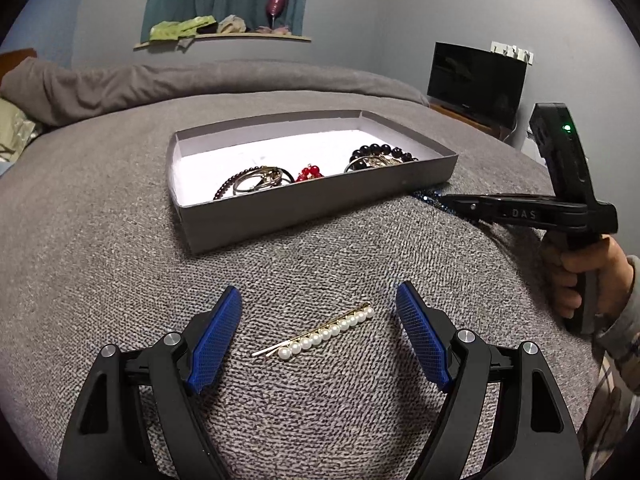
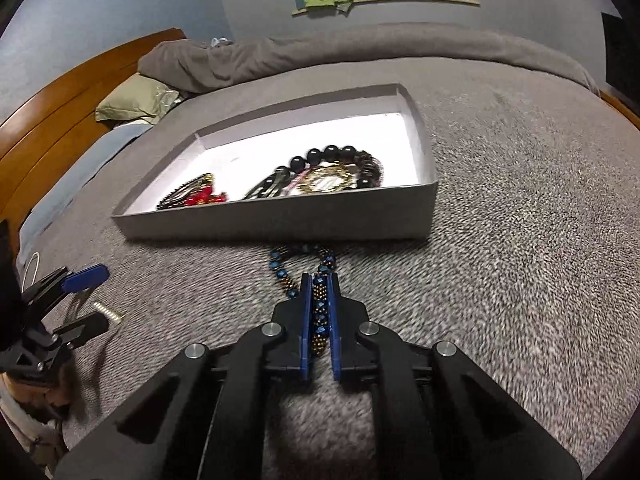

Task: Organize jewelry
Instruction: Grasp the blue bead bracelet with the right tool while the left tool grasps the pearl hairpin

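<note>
Your left gripper is spread wide over the grey bed cover, with its blue pads on either side of the pearl hair pin and clear of it; the pin lies flat on the cover, angled from lower left to upper right, just in front of the grey tray. Your right gripper has its two pads pressed together on the blue and bronze beaded bracelet, which runs lengthwise between them. The free loop of the bracelet extends forward onto the bed cover and ends just beside the near wall of the tray. The right wrist view is motion-blurred, so you cannot tell whether the bracelet is lifted off the cover. Inside the tray, along its near wall, you have a dark beaded bracelet with metal bangles at the left, a red beaded piece in the middle, and a black bead bracelet over a gold ring-shaped piece at the right. In the left wrist view, your right gripper sits at the tray's right near corner.
</note>
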`<state>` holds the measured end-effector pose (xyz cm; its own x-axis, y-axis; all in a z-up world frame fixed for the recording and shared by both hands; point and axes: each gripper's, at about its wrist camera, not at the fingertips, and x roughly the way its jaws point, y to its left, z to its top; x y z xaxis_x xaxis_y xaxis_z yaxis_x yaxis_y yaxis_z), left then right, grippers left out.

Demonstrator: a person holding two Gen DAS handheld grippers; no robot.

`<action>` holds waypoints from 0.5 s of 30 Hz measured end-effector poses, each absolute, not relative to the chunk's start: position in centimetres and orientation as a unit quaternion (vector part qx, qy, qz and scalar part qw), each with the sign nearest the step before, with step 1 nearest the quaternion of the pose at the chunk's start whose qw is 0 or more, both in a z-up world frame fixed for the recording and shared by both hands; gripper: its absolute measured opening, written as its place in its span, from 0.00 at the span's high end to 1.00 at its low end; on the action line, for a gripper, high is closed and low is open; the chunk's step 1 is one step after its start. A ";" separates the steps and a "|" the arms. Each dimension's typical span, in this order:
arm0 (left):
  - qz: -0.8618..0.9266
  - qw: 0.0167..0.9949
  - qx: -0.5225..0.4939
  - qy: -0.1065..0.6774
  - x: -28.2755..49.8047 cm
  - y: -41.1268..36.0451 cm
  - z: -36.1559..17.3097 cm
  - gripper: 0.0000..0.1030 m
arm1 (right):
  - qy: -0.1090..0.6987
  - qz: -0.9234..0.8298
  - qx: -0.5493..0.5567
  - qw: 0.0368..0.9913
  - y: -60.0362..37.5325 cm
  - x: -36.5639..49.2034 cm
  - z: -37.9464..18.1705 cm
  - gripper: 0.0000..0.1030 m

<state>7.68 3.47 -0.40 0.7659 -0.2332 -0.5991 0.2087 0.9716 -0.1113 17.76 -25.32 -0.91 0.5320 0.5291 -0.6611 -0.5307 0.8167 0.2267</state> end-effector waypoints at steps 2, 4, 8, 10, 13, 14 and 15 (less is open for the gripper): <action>-0.124 0.938 -0.022 0.323 7.6 3.5 -0.4 0.23 | 0.374 0.307 -0.004 0.875 -25.3 17.1 -0.9 0.93; -0.129 0.936 -0.025 0.327 7.7 3.7 -0.4 0.23 | 0.370 0.308 -0.005 0.877 -25.5 16.5 -0.8 0.93; -0.142 0.930 0.001 0.339 8.0 3.4 -0.6 0.23 | 0.367 0.309 -0.001 0.877 -26.0 15.6 -0.7 0.93; -0.148 0.927 0.018 0.344 8.1 3.1 -0.6 0.23 | 0.367 0.310 0.001 0.877 -26.3 15.3 -0.8 0.93; -0.159 0.923 0.031 0.350 8.5 2.9 -0.8 0.27 | 0.366 0.309 0.003 0.878 -26.4 15.2 -0.8 0.93; -0.161 0.921 0.033 0.353 8.6 2.9 -0.9 0.30 | 0.367 0.309 0.004 0.877 -26.4 15.2 -0.8 0.93; -0.165 0.919 0.031 0.358 8.8 2.9 -1.0 0.34 | 0.367 0.309 0.005 0.877 -26.4 15.3 -0.8 0.93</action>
<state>8.79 2.93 -1.01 0.6894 -0.2812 -0.6676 0.3258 0.9435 -0.0610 15.27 -26.39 -0.83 0.5389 0.5465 -0.6410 -0.5385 0.8087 0.2368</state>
